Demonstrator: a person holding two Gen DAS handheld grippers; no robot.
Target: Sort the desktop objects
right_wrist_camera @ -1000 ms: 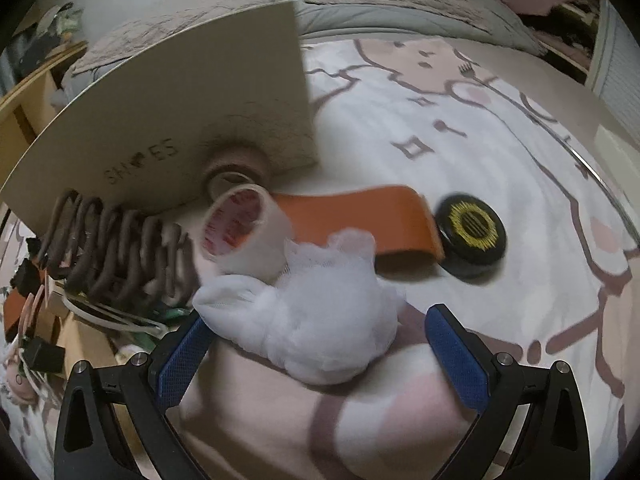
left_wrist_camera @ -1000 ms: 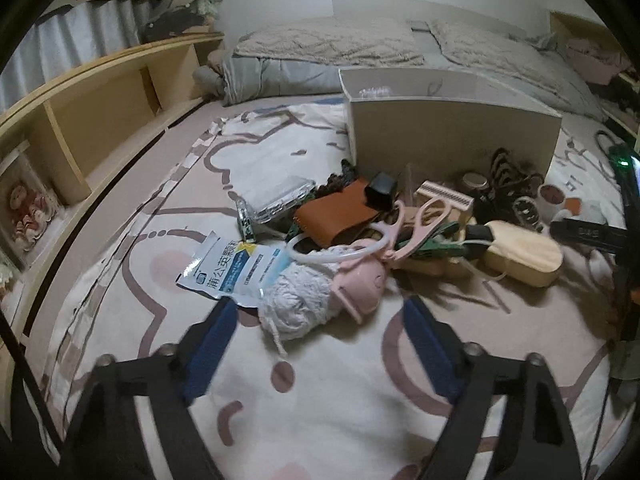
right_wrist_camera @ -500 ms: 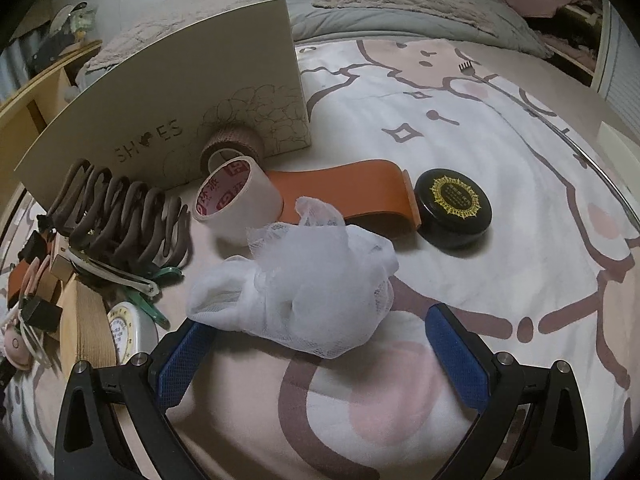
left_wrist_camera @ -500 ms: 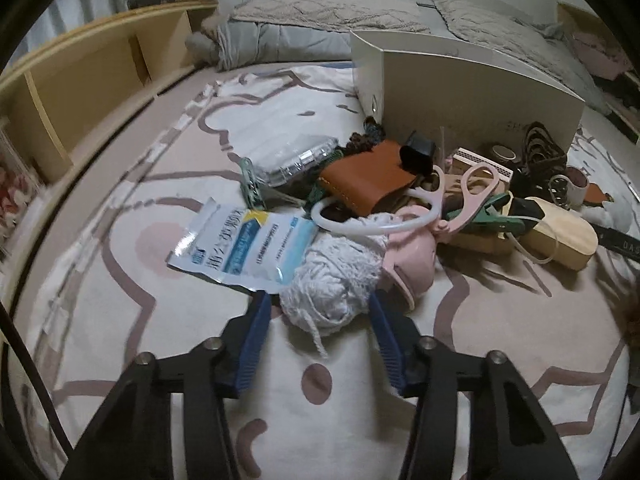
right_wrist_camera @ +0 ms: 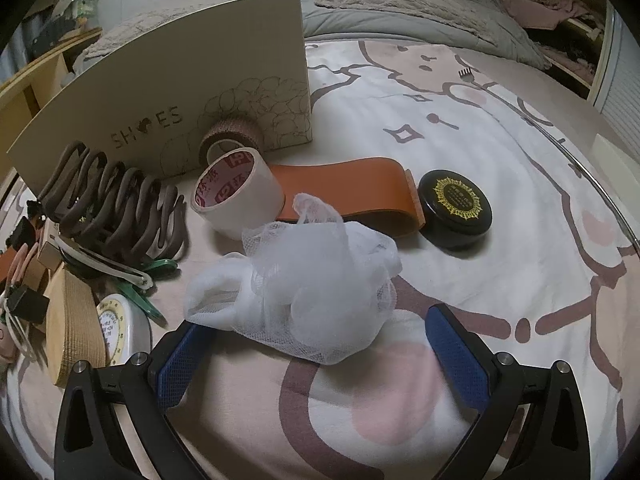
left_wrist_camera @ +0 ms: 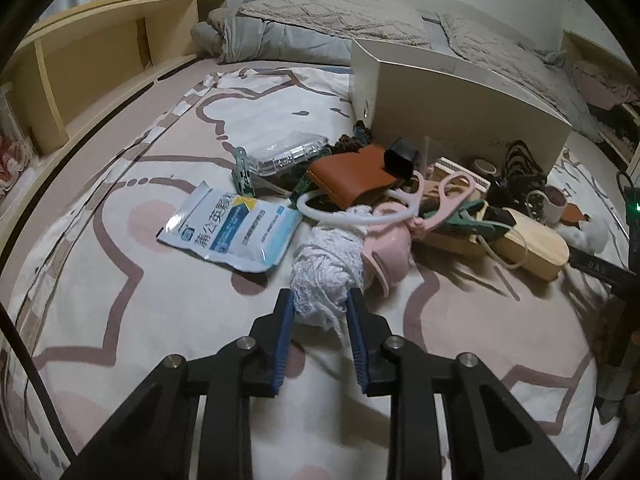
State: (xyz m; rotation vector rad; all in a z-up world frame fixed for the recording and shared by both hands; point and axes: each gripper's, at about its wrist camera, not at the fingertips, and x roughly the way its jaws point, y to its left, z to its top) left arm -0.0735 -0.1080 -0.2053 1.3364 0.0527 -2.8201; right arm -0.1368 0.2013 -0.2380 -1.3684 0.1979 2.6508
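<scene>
where wide before, left gripper [left_wrist_camera: 320, 300] just closed onto yarn ball [left_wrist_camera: 326, 272].

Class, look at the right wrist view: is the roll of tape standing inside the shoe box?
No. The roll of tape lies on the bedsheet in front of the shoe box, outside it.

A grey quilt [left_wrist_camera: 280, 36] (rumpled) lies beyond the patterned sheet [left_wrist_camera: 160, 300], beside wooden shelving [left_wrist_camera: 92, 56].

Ahead of the left gripper [left_wrist_camera: 320, 312]: one ball of white yarn [left_wrist_camera: 326, 276], one blue-and-white packet [left_wrist_camera: 232, 230], one pair of pink scissors [left_wrist_camera: 440, 204]. Ahead of the right gripper [right_wrist_camera: 316, 344]: one white mesh puff [right_wrist_camera: 304, 280], two tape rolls [right_wrist_camera: 236, 196], one black tin [right_wrist_camera: 456, 208].
</scene>
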